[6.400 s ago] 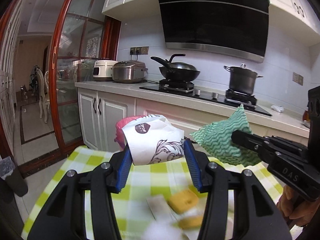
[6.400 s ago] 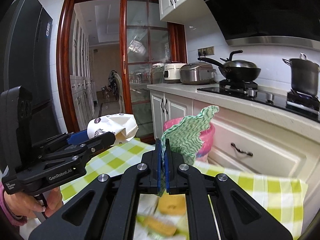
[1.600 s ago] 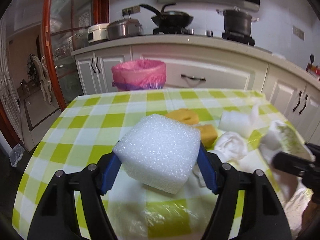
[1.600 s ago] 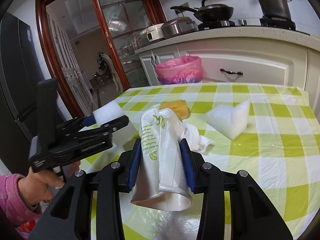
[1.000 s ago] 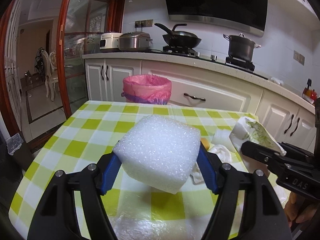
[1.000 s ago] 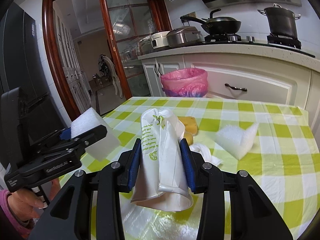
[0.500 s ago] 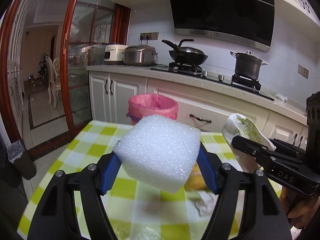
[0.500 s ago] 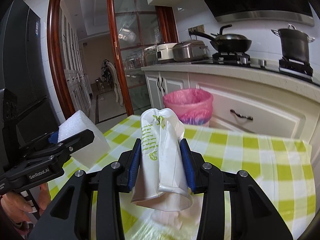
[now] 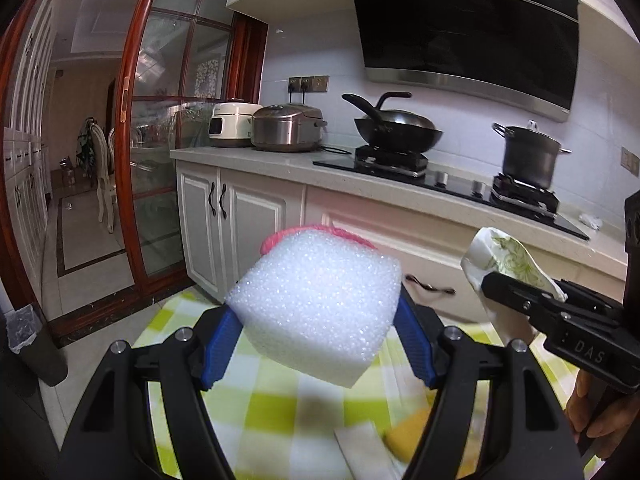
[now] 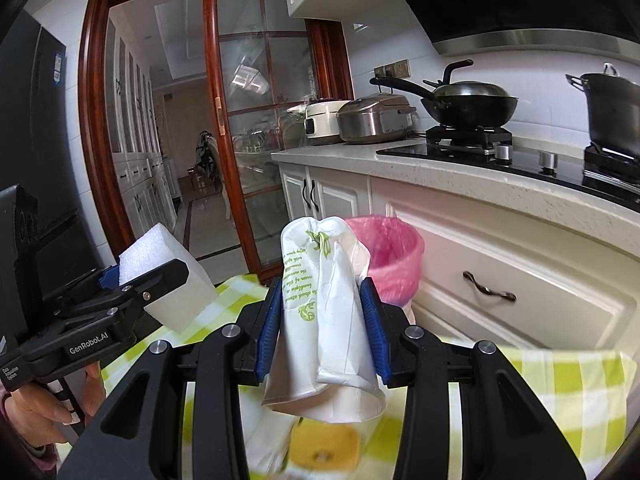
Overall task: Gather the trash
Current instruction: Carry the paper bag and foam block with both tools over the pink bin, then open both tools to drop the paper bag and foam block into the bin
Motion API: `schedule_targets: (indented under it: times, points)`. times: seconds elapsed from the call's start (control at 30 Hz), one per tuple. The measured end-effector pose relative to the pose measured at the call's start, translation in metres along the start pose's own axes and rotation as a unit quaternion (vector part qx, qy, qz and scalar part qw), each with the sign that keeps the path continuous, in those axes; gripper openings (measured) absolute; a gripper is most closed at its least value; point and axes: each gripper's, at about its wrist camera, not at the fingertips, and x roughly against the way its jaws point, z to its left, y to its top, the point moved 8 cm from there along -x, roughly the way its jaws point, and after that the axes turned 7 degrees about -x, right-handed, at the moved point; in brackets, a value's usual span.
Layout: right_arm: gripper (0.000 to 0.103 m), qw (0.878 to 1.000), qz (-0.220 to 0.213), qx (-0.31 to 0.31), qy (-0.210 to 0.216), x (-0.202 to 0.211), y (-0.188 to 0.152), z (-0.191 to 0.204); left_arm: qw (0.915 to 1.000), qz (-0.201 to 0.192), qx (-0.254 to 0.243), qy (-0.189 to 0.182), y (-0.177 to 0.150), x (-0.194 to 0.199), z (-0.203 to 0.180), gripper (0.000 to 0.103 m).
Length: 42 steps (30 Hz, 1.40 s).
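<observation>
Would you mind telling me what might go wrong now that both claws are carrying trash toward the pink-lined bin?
1. The foam block looks nearly as wide as the bin's mouth, so it may catch on the rim and fall outside.
2. The crumpled paper bag is soft and hangs below the right claw; it could slip out early.
3. The left claw and right claw are close together and may bump over the bin.

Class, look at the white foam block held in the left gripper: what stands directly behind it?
Behind the foam block stands the pink-lined bin; from the left wrist only its rim shows, and its contents stay hidden.

foam block point(image 9: 316, 300) left of cup point(image 10: 324, 320), bin point(image 10: 394, 256) behind both
</observation>
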Motion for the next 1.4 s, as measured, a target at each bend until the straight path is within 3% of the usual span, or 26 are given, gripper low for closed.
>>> schedule_targets:
  times: [0.33,0.5,0.87,1.13,1.2,1.4]
  points:
    - [0.038,1.000,0.008,0.006,-0.004,-0.106,0.050,-0.038,0.9999,-0.007,-0.012,-0.004,0.042,-0.114,0.021,0.069]
    - [0.038,1.000,0.017,-0.003,-0.008,-0.163,0.068,-0.067,0.9992,-0.006,-0.037,0.011,0.056,-0.172,0.023,0.069]
    - [0.041,0.998,0.056,-0.028,0.012,-0.272,0.064,-0.106,0.9986,0.031,-0.043,0.002,0.034,-0.288,0.036,0.070]
    - [0.045,0.998,0.061,-0.016,0.014,-0.298,0.056,-0.116,0.9985,0.035,-0.039,0.013,0.015,-0.305,0.046,0.075]
    - [0.046,0.998,0.059,-0.017,0.013,-0.293,0.056,-0.117,0.9989,0.033,-0.032,0.007,0.015,-0.301,0.048,0.082]
    - [0.048,0.999,0.051,-0.008,0.013,-0.251,0.067,-0.106,0.9994,0.024,-0.022,0.011,0.031,-0.270,0.045,0.083]
